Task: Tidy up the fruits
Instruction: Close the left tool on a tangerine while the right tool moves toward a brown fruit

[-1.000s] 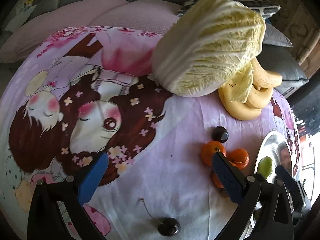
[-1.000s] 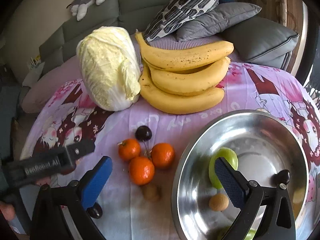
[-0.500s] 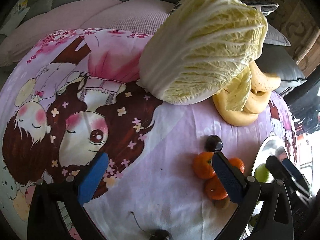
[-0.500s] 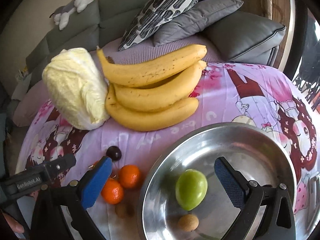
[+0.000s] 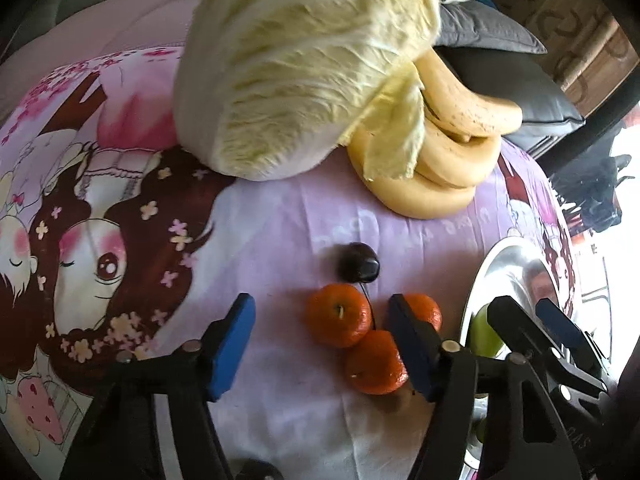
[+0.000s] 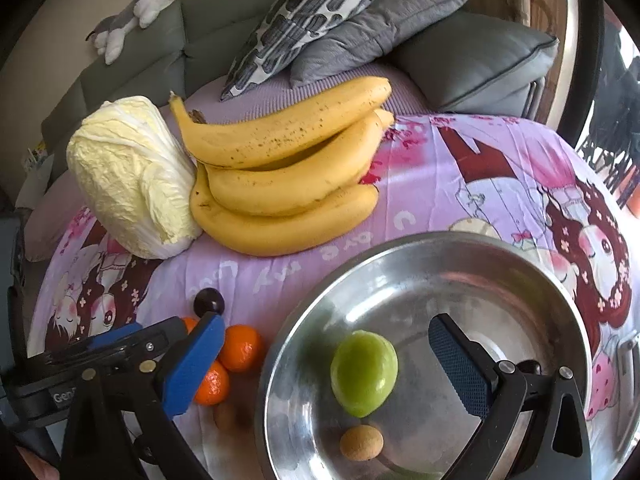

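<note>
Now, left claw (image 5: 322, 350): jaws have just been closing, at about half width, blue pads flanking the mandarins, pressing on nothing that shows.
Right claw (image 6: 326, 364): wide apart, holding nothing; one pad over the bowl, the other outside its rim over the mandarins.
Mandarins (image 5: 339, 321): three orange ones bunched and touching on the table, just left of the bowl; the nearest to the left camera shows its stem end up.
Cherry (image 5: 357, 268): dark, just behind the mandarins, its thin stem trailing down between them.
Small brown fruit (image 5: 400, 400): on the cloth, tucked under the front mandarin, partly hidden by the left claw's right pad.
Bowl (image 6: 400, 256): shiny steel, at the right of the table, well in front of the bananas.
Green fruit (image 6: 364, 372): round, lying in the bowl, between the right claw's pads in that view.
Tan fruit (image 6: 361, 442): small, in the bowl, just in front of the green one.
Bananas (image 6: 280, 176): a bunch of three stacked, long axis running left to right, stem end at the left against the cabbage, tips pointing right.
Cabbage (image 6: 128, 176): big pale napa, lying on its side at the back left, touching the bananas.
Tablecloth (image 6: 460, 184): purple cartoon print over the whole table.
Behind: grey cushions (image 6: 472, 56) and a plush toy (image 6: 128, 20) on a sofa.
</note>
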Action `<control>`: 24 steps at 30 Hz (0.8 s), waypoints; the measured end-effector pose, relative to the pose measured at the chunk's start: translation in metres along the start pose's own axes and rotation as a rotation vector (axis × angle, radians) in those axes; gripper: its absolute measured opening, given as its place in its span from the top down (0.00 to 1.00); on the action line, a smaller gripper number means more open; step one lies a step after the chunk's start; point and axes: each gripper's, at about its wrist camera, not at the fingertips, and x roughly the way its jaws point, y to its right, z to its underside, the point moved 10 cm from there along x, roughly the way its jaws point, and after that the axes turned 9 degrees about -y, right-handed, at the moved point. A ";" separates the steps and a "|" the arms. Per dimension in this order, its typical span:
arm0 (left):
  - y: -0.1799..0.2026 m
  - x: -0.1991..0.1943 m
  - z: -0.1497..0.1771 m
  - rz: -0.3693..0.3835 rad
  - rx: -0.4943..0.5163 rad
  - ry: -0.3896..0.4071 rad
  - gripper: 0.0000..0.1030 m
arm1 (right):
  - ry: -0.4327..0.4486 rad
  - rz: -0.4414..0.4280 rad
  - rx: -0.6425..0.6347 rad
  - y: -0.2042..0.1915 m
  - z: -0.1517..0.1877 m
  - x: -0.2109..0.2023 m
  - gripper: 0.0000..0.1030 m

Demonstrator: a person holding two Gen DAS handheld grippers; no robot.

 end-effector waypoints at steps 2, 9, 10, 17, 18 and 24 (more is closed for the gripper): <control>0.005 0.004 0.002 0.006 0.000 -0.012 0.38 | -0.008 0.001 0.003 0.002 0.002 0.001 0.00; 0.011 0.022 0.004 0.018 -0.008 -0.051 0.54 | -0.020 -0.010 0.002 0.001 0.008 0.001 0.00; 0.012 0.024 0.005 0.020 -0.009 -0.052 0.58 | -0.022 -0.008 0.003 0.001 0.009 0.001 0.00; 0.016 0.029 0.002 0.015 -0.004 -0.050 0.62 | -0.046 -0.005 0.004 0.001 0.015 0.004 0.00; 0.016 0.029 0.002 0.010 0.001 -0.048 0.62 | -0.050 -0.005 0.004 0.002 0.016 0.005 0.00; 0.015 0.032 0.002 0.005 0.008 -0.039 0.63 | -0.053 0.000 0.003 0.002 0.019 0.003 0.00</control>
